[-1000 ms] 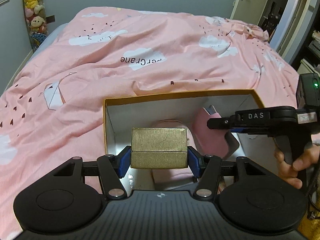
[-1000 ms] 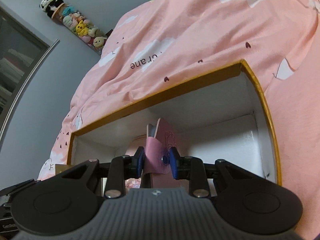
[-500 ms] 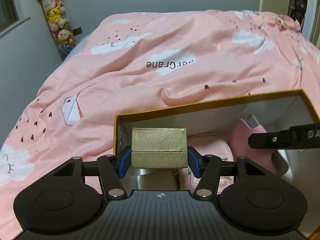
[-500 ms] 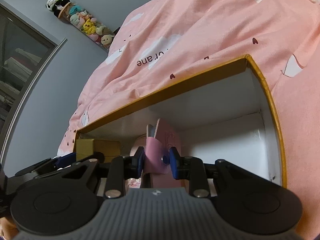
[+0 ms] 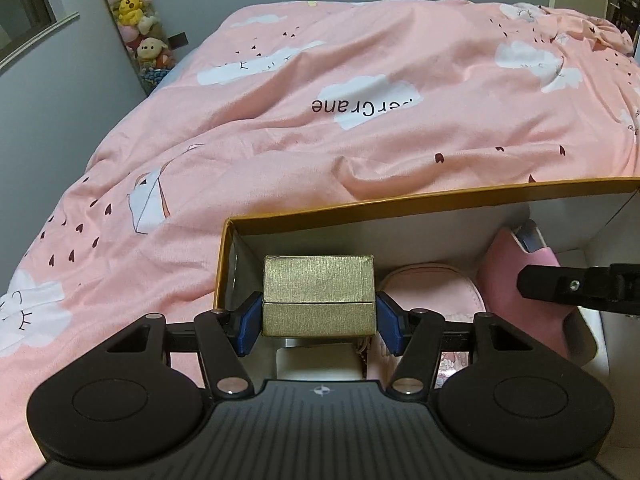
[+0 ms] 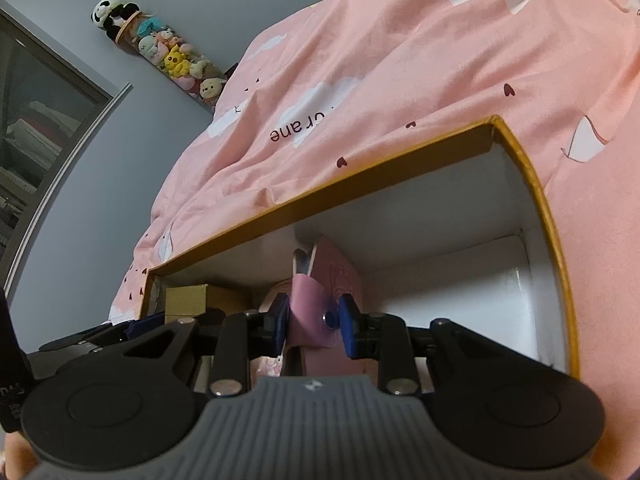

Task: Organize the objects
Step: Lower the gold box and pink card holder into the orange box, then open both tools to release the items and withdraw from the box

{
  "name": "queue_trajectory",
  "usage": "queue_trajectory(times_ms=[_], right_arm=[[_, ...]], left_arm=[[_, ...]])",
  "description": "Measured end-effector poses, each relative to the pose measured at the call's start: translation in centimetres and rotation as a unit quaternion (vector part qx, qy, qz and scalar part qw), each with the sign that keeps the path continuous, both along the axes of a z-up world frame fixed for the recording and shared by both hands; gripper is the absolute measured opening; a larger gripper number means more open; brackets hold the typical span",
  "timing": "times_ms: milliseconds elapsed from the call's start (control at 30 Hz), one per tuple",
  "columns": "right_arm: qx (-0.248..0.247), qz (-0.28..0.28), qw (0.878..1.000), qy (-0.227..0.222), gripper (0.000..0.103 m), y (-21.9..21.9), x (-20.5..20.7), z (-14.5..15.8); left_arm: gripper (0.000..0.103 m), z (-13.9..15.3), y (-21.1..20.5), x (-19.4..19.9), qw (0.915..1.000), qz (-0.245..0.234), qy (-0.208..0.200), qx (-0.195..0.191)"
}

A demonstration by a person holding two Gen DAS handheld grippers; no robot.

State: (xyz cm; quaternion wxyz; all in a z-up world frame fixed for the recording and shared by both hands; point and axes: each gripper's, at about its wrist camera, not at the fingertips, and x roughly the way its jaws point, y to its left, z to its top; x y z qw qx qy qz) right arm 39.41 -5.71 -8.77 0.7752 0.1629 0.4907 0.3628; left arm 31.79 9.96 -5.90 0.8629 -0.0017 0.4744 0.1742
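Observation:
My left gripper is shut on a small gold gift box and holds it just inside the left end of an open storage box with a gold rim and white walls. My right gripper is shut on a pink wallet with a snap strap and holds it upright inside the same storage box. A pale pink round pouch lies in the box between them. The gold box also shows in the right wrist view, at the left.
The storage box sits on a bed with a pink cloud-print duvet. A hanging column of plush toys is on the grey wall at the back left. A white item lies on the box floor under the gold box.
My left gripper has moved left and down with the gold box, now at the box's left end. My right gripper still holds the wallet, a little lower in the box.

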Motion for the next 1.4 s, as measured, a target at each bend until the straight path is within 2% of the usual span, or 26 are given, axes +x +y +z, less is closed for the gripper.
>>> queue_trajectory(times_ms=[300, 400, 600, 667, 900, 1000, 1100, 1233, 1300, 1400], right_arm=[[-0.004, 0.001, 1.000, 0.012, 0.029, 0.3, 0.3, -0.7], [-0.019, 0.005, 1.000, 0.016, 0.032, 0.5, 0.3, -0.8], [-0.074, 0.012, 0.997, -0.026, 0.036, 1.1, -0.1, 0.3], [-0.104, 0.013, 0.993, -0.046, 0.044, 1.2, -0.3, 0.7], [-0.189, 0.049, 0.977, -0.086, 0.050, 2.1, -1.0, 1.2], [-0.222, 0.068, 0.968, -0.092, 0.055, 2.7, -1.2, 0.9], [-0.262, 0.087, 0.956, -0.099, 0.058, 3.4, -1.5, 0.4], [-0.303, 0.118, 0.940, -0.103, 0.061, 4.2, -1.7, -0.6], [-0.309, 0.117, 0.939, -0.093, 0.062, 4.2, -1.4, -1.4], [-0.295, 0.099, 0.947, -0.080, 0.061, 3.8, -1.0, -1.7]], left_arm=[[0.073, 0.0, 0.2, 0.0, 0.9997, -0.020, 0.005, -0.011], [0.074, 0.3, 0.4, 0.0, 0.9997, -0.021, 0.004, -0.012], [0.070, 1.8, 1.2, -1.4, 0.9980, -0.027, -0.029, -0.049], [0.070, 2.4, 1.2, -2.2, 0.9972, -0.028, -0.040, -0.057], [0.065, 2.9, -0.6, -5.8, 0.9918, -0.055, -0.063, -0.096], [0.055, 2.4, -1.2, -6.6, 0.9897, -0.069, -0.073, -0.102], [0.048, 1.4, -1.3, -6.5, 0.9881, -0.074, -0.063, -0.120], [0.046, 0.3, -1.0, -6.5, 0.9870, -0.069, -0.054, -0.135], [0.045, -0.2, -0.9, -6.5, 0.9860, -0.070, -0.049, -0.143], [0.043, -0.8, -0.9, -6.5, 0.9854, -0.072, -0.042, -0.149]])
